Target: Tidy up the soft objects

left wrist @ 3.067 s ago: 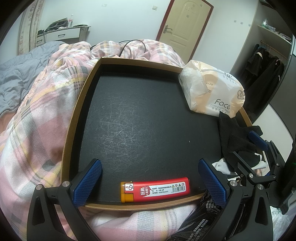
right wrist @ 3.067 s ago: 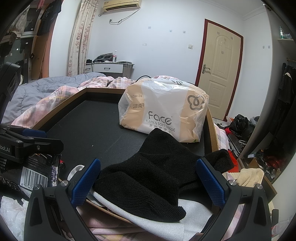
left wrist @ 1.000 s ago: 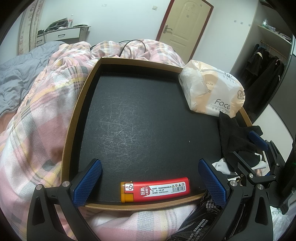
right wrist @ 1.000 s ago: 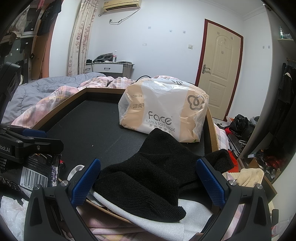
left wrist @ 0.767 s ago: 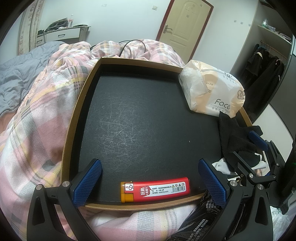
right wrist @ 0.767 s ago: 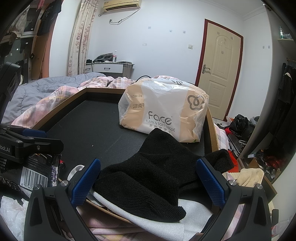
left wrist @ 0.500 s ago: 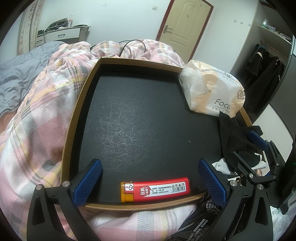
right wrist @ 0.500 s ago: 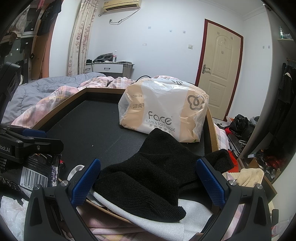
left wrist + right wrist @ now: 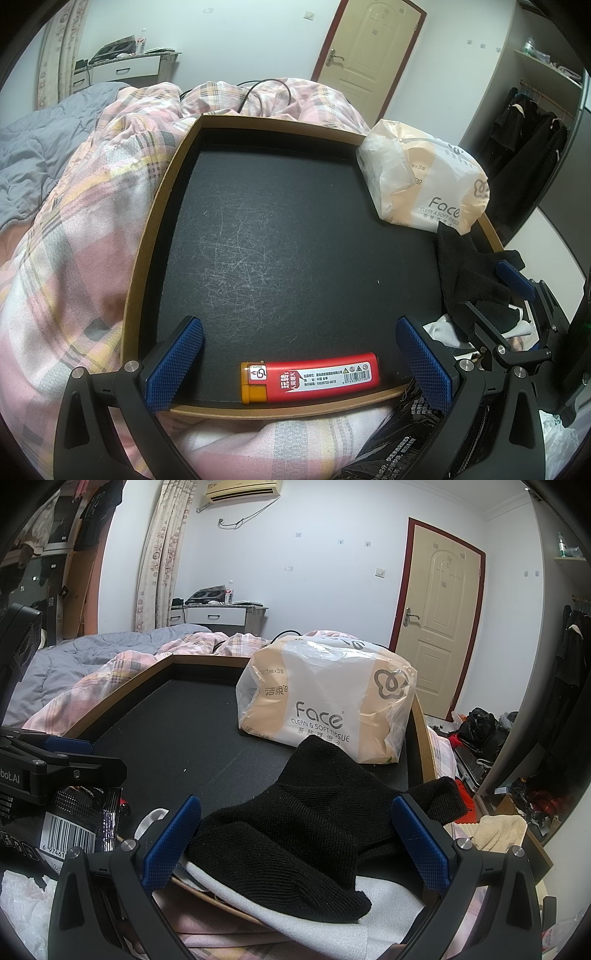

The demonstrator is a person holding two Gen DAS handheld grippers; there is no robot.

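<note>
**Right wrist view: black socks lie between wide-spread tongs, nothing gripped yet**

Right wrist view shows the black socks (image 9: 295, 834) heaped at the near right corner of the tray (image 9: 122, 694), lying partly on a white foam sheet (image 9: 325, 923) and partly draped over the tray's rim. They look to be knitted, limp and light; I judge they will fold and sag when lifted and will not slip from ribbed pads. The best hold seems to be the thick bunched fold in the middle of the heap, where both layers can be pinched together; a pinch at a loose toe end would likely lift one sock only.

The right gripper (image 9: 295, 845) stands with its blue pads spread wide on either side of the socks, closed on nothing. Whether the pads touch the fabric I cannot tell.

Just behind the socks sits a pack of Face tissue (image 9: 328, 705), soft too, bulky, in slick plastic wrap that may slide under a narrow pinch. It rests against the tray's far right rim.

In the left wrist view the left gripper (image 9: 299, 362) is also spread wide and empty, hovering over the tray's near edge, with a red lighter (image 9: 310, 376) lying between its pads. The tray rests on a pink plaid quilt (image 9: 74, 229). A black packet with a barcode (image 9: 74, 827) lies under the left gripper.
</note>
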